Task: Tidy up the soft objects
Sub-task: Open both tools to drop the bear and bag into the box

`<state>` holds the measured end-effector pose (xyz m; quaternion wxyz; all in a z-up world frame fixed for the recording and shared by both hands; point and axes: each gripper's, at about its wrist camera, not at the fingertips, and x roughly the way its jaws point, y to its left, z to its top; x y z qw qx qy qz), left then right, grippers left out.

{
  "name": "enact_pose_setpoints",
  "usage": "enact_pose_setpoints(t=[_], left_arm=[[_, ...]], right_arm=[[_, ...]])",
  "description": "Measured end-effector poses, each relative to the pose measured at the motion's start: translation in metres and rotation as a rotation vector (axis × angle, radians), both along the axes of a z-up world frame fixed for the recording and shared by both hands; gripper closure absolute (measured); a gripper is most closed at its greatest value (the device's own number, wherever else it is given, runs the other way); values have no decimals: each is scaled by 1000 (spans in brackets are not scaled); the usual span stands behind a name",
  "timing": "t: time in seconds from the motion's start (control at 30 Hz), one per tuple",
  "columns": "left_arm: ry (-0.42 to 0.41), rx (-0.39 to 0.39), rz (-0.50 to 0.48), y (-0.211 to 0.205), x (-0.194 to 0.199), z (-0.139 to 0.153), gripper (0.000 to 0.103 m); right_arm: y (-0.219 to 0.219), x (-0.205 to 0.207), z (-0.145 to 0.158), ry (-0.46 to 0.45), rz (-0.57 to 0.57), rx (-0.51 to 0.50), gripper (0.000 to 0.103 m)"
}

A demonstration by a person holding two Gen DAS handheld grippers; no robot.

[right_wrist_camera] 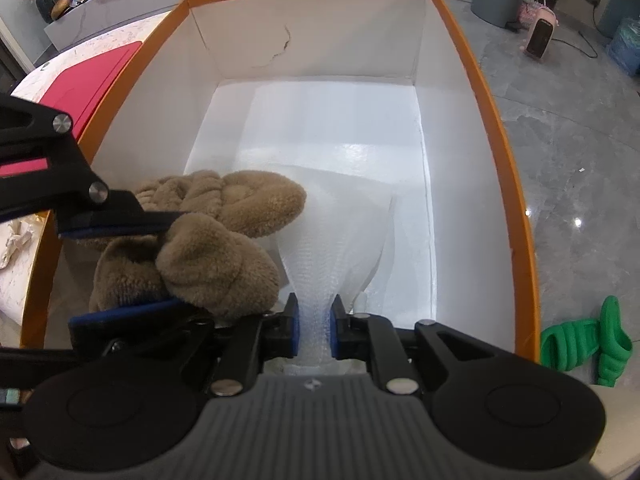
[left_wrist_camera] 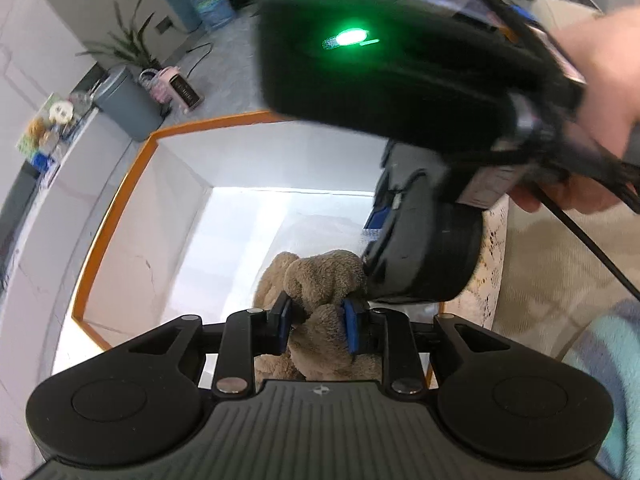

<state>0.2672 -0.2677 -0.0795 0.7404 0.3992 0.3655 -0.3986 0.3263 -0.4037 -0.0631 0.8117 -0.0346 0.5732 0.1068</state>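
Observation:
A white box with an orange rim (right_wrist_camera: pixel 496 128) fills both views. A brown plush toy (right_wrist_camera: pixel 216 268) hangs low inside it at the left, and my left gripper (left_wrist_camera: pixel 318 322) is shut on the plush toy (left_wrist_camera: pixel 320 276), with blue pads on either side of it. My right gripper (right_wrist_camera: pixel 315 328) points down into the box. A white bubble-wrap sheet (right_wrist_camera: pixel 340 232) narrows to a neck between its pads and fans out over the box floor. The right tool's black housing (left_wrist_camera: pixel 420 248), held by a hand (left_wrist_camera: pixel 600 80), sits close beside the plush.
Green foam slippers (right_wrist_camera: pixel 580 344) lie outside the box at the right. A red flat object (right_wrist_camera: pixel 92 80) lies to its left. On the grey floor stand a pink heater (right_wrist_camera: pixel 540 36) and a grey bin (left_wrist_camera: pixel 128 108). Lace cloth (left_wrist_camera: pixel 492 264) and light-blue fabric (left_wrist_camera: pixel 612 360) lie nearby.

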Motion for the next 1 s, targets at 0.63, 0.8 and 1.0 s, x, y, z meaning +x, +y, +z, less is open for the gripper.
enact_pose_setpoints(t=[0.63,0.8,1.0], left_arm=[[-30,-107,60,28,-19,52,49],[-86,-149,98,41,-33,68,48],[-130,-244,172,74,-56,96,48]], right_arm=[[6,-26,46,-94,-20,-65,42],[11,-39,68,-155,-40,-56,37],[27,-69,96,-260,-54,-24,35]])
